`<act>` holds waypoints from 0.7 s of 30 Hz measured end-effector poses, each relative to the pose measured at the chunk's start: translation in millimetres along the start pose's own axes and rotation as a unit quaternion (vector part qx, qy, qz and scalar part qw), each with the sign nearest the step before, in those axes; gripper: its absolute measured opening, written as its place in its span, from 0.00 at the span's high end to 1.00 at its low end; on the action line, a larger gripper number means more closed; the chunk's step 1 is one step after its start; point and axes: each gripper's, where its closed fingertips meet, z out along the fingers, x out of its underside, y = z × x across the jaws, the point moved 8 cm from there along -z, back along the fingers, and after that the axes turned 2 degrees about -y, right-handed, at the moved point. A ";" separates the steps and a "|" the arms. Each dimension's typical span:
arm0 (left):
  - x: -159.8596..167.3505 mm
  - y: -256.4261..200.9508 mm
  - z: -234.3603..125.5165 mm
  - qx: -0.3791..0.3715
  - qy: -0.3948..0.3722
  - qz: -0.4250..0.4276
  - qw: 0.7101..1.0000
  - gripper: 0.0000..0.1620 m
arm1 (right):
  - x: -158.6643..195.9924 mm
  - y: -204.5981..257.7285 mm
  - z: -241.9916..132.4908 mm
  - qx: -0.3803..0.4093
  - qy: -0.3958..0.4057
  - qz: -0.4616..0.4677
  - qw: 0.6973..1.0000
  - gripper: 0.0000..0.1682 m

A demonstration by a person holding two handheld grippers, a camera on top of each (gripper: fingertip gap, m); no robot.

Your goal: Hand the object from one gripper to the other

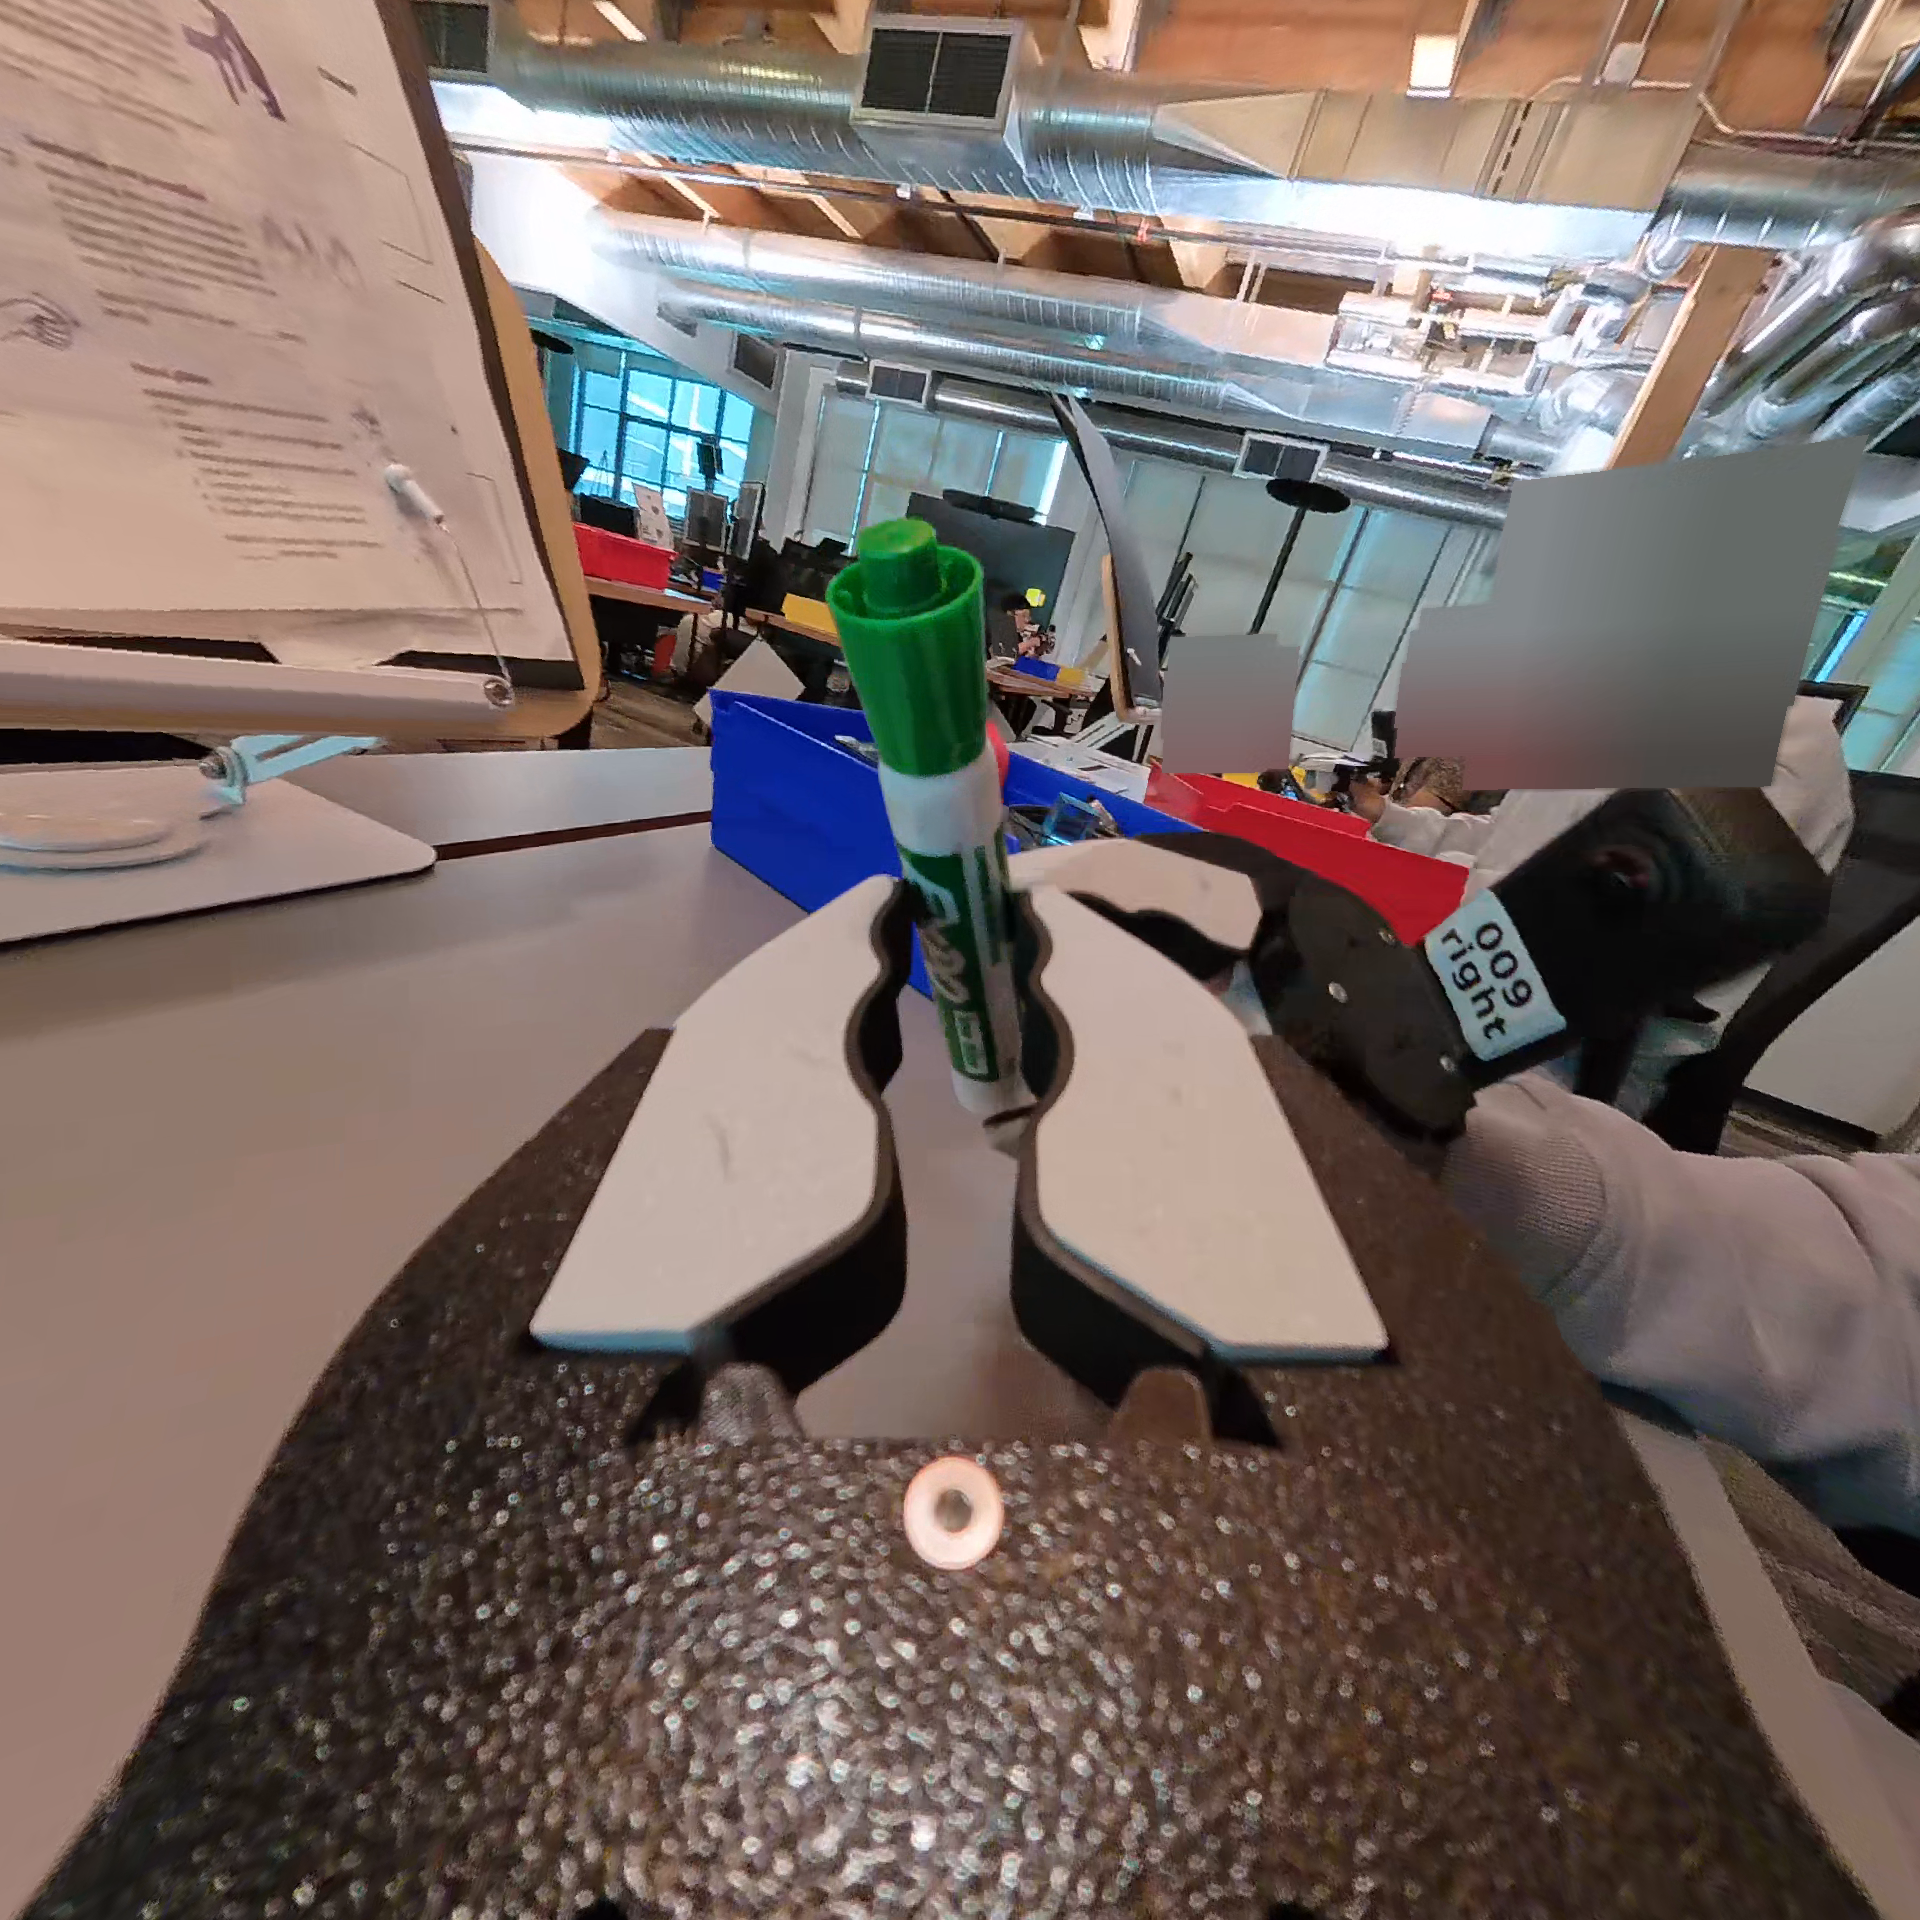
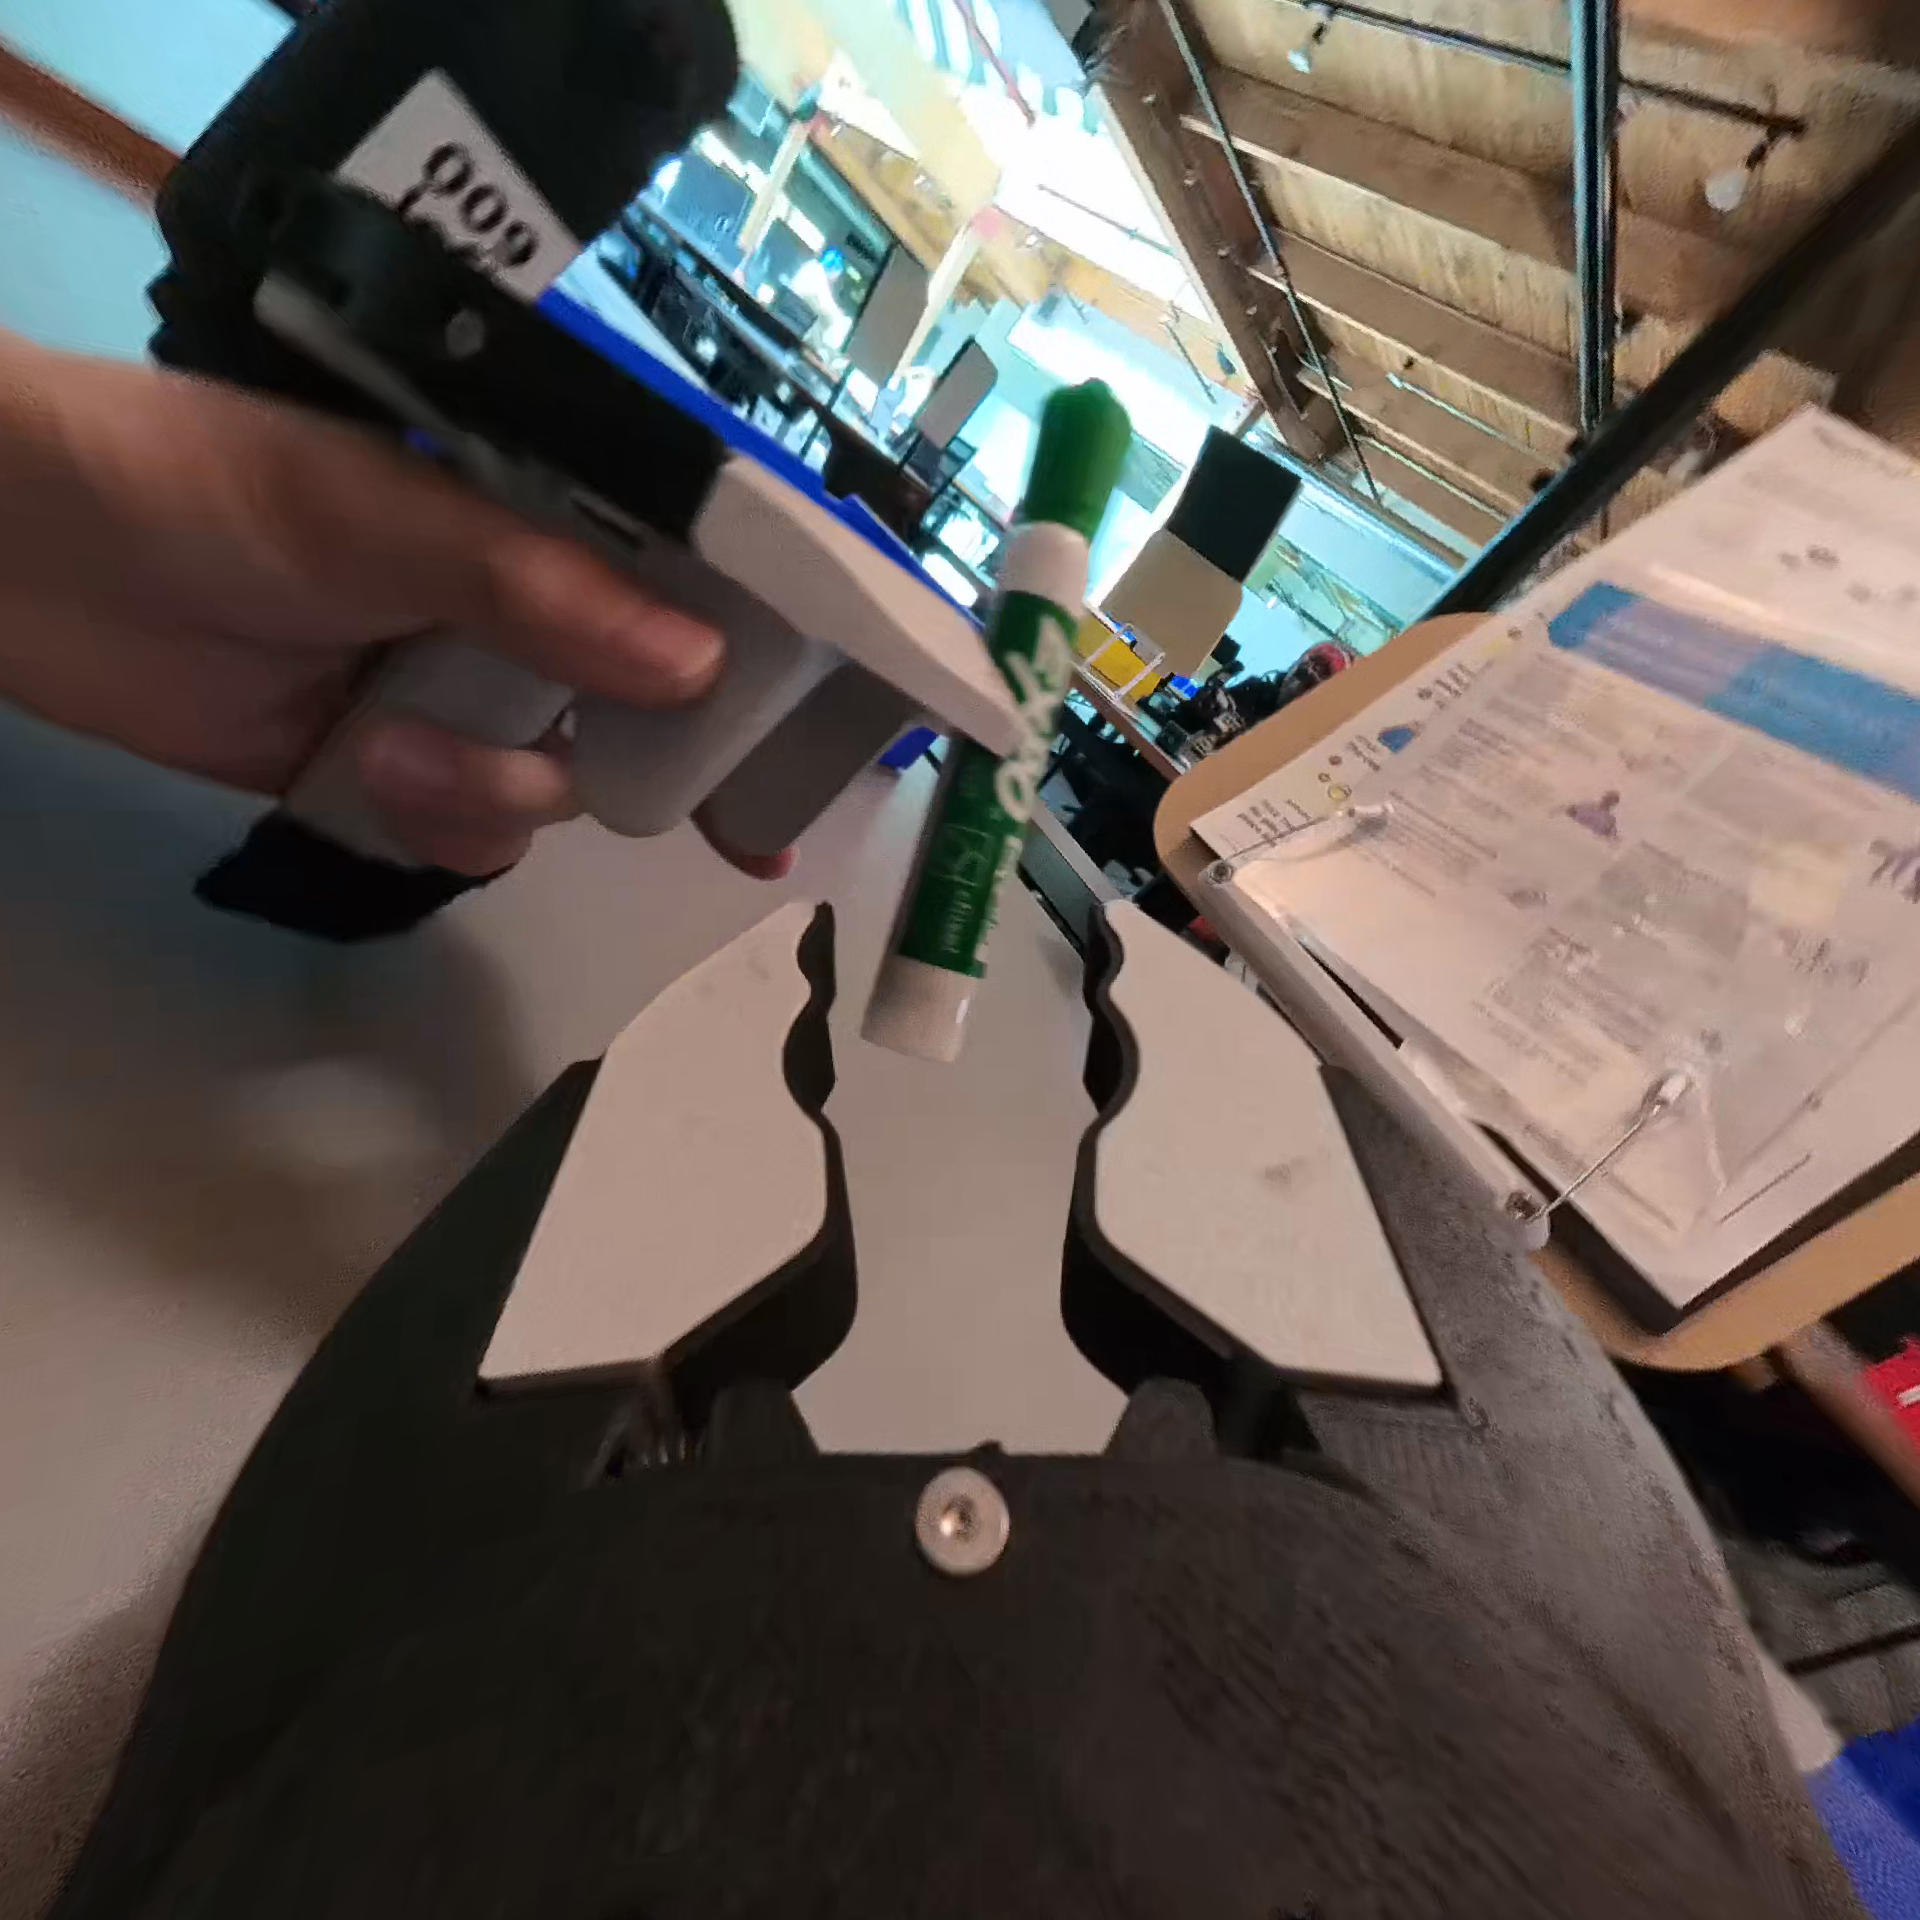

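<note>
A green whiteboard marker [image 1: 940,790] with a white barrel stands nearly upright, cap end up, above the grey table [image 1: 312,1091]. My left gripper [image 1: 961,920] is shut on its barrel near the lower half. My right gripper [image 2: 966,925] is open, and the marker's lower end [image 2: 920,997] hangs just in front of and between its fingertips without touching them. In the left wrist view the right gripper's fingers [image 1: 1153,883] reach in from the right, close beside the marker. In the right wrist view the left gripper's fingers [image 2: 852,613] come in from the left, held by a hand.
A document stand with printed pages [image 1: 239,343] stands at the table's far left; it also shows in the right wrist view [image 2: 1621,873]. A blue bin [image 1: 800,800] and a red bin [image 1: 1320,842] sit behind the marker. A grey sleeve [image 1: 1683,1278] crosses the right side. Only a small space, under 4 cm, lies between the two pairs of fingers.
</note>
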 end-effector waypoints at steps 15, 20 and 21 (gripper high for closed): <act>-4.3 -1.6 -4.1 0.051 -0.068 -0.019 0.996 0.83 | -10.4 -21.4 -7.3 0.007 -0.028 0.187 0.982 0.88; -2.9 2.0 -4.8 0.041 -0.061 -0.019 0.997 0.82 | 13.5 -90.9 -51.5 0.207 0.005 0.247 0.947 0.88; -2.1 2.7 -4.6 0.042 -0.061 -0.026 0.997 0.83 | 22.0 -107.0 -66.5 0.256 0.041 0.230 0.938 0.88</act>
